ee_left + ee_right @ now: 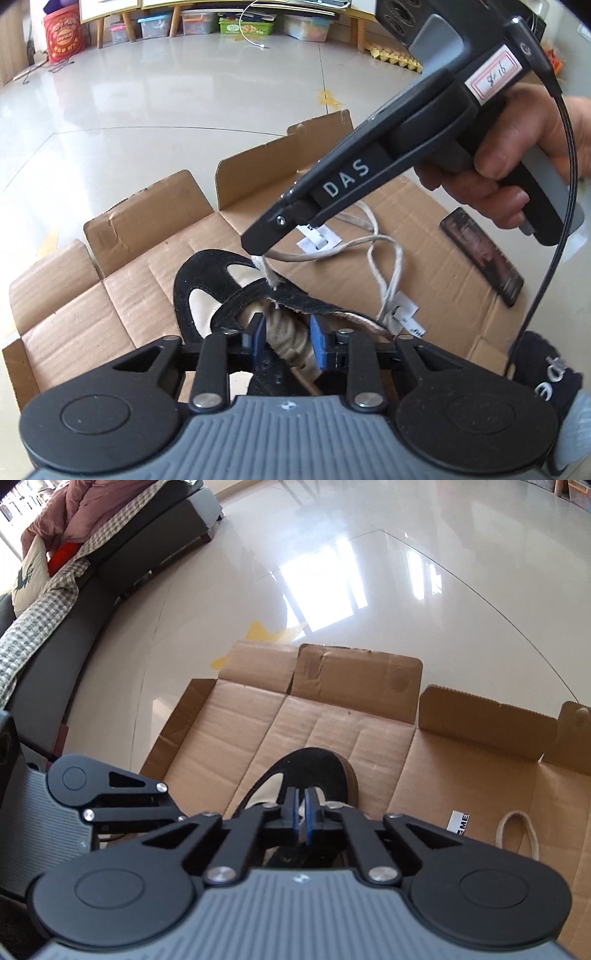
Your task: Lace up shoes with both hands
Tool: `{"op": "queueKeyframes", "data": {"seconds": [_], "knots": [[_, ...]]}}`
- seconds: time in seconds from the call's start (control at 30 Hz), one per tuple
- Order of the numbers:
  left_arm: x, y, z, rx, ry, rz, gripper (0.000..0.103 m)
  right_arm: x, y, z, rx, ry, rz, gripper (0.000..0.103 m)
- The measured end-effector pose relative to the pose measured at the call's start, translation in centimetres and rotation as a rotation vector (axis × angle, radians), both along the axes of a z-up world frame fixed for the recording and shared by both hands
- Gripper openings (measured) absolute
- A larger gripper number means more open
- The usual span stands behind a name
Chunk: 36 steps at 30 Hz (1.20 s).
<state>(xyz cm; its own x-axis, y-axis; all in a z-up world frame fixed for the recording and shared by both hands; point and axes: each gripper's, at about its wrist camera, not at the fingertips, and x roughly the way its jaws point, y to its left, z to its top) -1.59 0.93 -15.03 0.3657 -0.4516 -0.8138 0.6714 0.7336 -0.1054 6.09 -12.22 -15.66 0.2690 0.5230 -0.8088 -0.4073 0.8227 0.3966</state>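
A black suede shoe with cream panels lies on flattened cardboard. My left gripper is shut on the shoe's tongue, its blue pads pressing both sides. My right gripper comes in from the upper right and is shut on the white lace, just above an eyelet flap. The rest of the lace loops loosely to the right, with white tags. In the right wrist view my right gripper has its blue pads nearly together over the shoe's toe; a lace loop lies at right.
A dark phone-like slab lies on the cardboard at right. Raised cardboard flaps stand at the far edge. Glossy tile floor surrounds it, with storage bins along the far wall and a sofa at left.
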Motion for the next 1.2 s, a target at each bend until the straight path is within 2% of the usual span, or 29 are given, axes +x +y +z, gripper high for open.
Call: {"op": "queueKeyframes", "data": {"seconds": [0.23, 0.33, 0.43, 0.7, 0.73, 0.77, 0.8, 0.83, 0.97, 1.1, 1.2], "knots": [[1.1, -0.2, -1.3, -0.006, 0.026, 0.0, 0.027, -0.4, 0.1, -1.7, -0.027, 0.073, 0.003, 0.001], [1.1, -0.2, -1.7, -0.009, 0.028, 0.012, 0.027, -0.6, 0.3, -1.6, -0.043, 0.074, 0.016, 0.001], [1.2, -0.1, -2.0, -0.023, 0.032, 0.029, 0.027, -0.5, 0.0, -1.0, -0.03, 0.088, 0.007, 0.008], [1.3, 0.5, -2.9, -0.128, 0.052, 0.115, 0.027, -0.9, 0.2, -0.6, -0.02, 0.126, 0.005, 0.009], [1.2, 0.6, -2.9, -0.131, 0.047, 0.117, 0.026, -1.0, 0.2, -0.7, -0.018, 0.133, 0.002, 0.009], [1.1, 0.6, -2.9, -0.132, 0.039, 0.12, 0.02, -1.0, 0.2, -0.7, -0.016, 0.134, -0.001, 0.009], [1.0, 0.5, -3.0, -0.129, 0.028, 0.125, 0.006, -0.9, 0.1, -0.7, -0.01, 0.139, -0.004, 0.01], [1.0, 0.5, -3.0, -0.129, 0.022, 0.133, 0.002, -0.8, 0.0, -0.7, 0.002, 0.154, -0.013, 0.01], [1.5, 0.3, -3.4, -0.156, 0.035, 0.167, 0.002, -0.7, -0.4, -0.6, 0.02, 0.18, -0.042, 0.017], [0.7, 0.0, -3.1, -0.108, -0.003, 0.153, 0.001, -1.4, 0.0, -0.3, -0.043, 0.144, -0.018, 0.026], [0.3, 0.4, -2.7, -0.103, -0.005, 0.176, 0.001, -1.7, 0.3, -0.2, -0.111, 0.104, 0.006, 0.026]]}}
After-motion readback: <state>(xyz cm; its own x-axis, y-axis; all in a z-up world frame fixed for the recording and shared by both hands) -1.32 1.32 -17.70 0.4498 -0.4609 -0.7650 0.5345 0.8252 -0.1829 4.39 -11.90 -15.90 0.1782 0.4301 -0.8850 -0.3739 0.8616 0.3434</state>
